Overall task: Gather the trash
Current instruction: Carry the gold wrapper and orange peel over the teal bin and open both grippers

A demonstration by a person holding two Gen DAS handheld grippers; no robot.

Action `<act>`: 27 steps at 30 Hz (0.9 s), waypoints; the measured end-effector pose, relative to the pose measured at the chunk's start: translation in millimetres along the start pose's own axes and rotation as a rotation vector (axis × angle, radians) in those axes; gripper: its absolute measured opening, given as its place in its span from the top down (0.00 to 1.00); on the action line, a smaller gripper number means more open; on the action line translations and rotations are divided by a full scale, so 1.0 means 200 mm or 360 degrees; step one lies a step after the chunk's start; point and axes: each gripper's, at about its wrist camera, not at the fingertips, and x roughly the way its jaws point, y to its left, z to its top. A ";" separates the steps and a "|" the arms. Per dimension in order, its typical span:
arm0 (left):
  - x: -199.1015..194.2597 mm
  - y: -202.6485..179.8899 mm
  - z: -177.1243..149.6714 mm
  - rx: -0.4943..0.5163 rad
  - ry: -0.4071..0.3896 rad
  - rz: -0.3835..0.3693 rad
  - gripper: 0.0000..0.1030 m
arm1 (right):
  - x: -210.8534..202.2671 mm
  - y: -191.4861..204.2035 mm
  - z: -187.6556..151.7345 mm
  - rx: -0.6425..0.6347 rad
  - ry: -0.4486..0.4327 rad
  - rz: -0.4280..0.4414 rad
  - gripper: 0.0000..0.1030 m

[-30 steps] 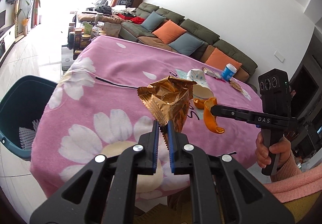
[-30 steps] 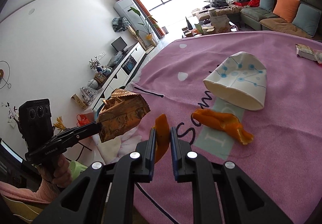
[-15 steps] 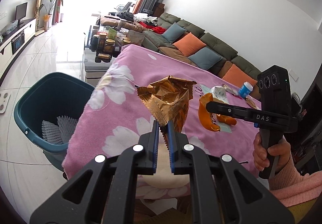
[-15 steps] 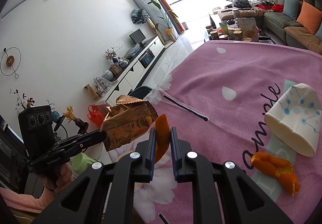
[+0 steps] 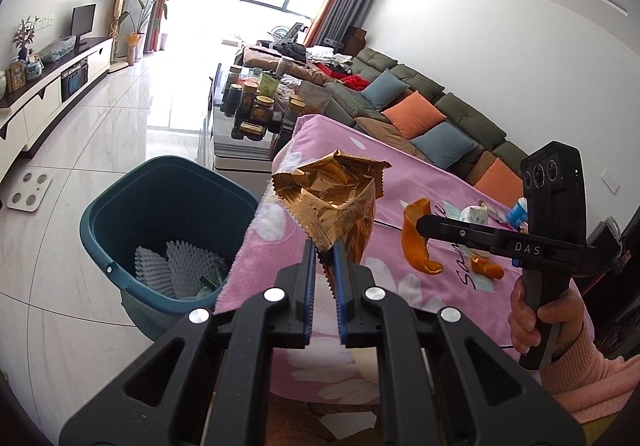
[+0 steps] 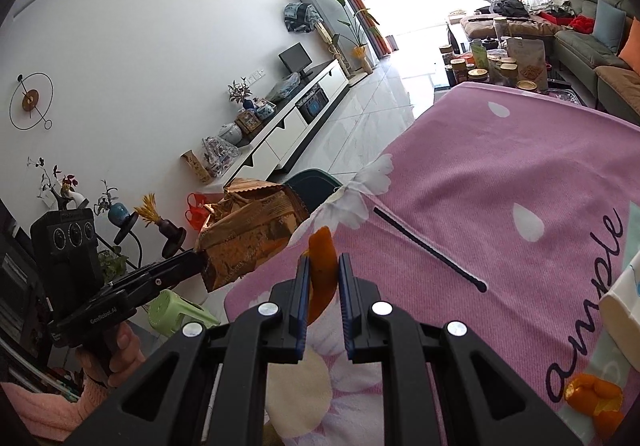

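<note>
Beside the teal bin (image 5: 120, 213), both grippers pinch trash: wrapper (image 5: 336, 201), peel (image 6: 322, 270).

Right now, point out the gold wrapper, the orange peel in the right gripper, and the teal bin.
gold wrapper (image 5: 334, 197), left wrist view, middle of its crumpled face.
orange peel (image 5: 416, 242), left wrist view, its curved middle strip.
teal bin (image 5: 132, 189), left wrist view, inner back wall.

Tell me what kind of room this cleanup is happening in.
Most likely a home living room: a long green sofa with cushions along the wall, a low TV cabinet carrying a screen, and a coffee table crowded with jars.
</note>
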 end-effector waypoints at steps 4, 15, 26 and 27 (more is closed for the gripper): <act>-0.02 0.05 0.00 -0.0034 -0.0020 0.0046 0.91 | 0.07 0.04 0.04 -0.0022 0.0025 0.0017 0.88; -0.05 0.17 0.03 -0.0109 -0.0042 0.0149 0.91 | 0.24 0.11 0.12 -0.0064 0.0089 0.0054 0.88; -0.03 0.29 0.05 -0.0177 -0.0042 0.0235 0.91 | 0.42 0.18 0.20 -0.0121 0.0144 0.0038 0.88; -0.02 0.29 0.05 -0.0178 -0.0040 0.0248 0.91 | 0.44 0.18 0.20 -0.0124 0.0150 0.0034 0.88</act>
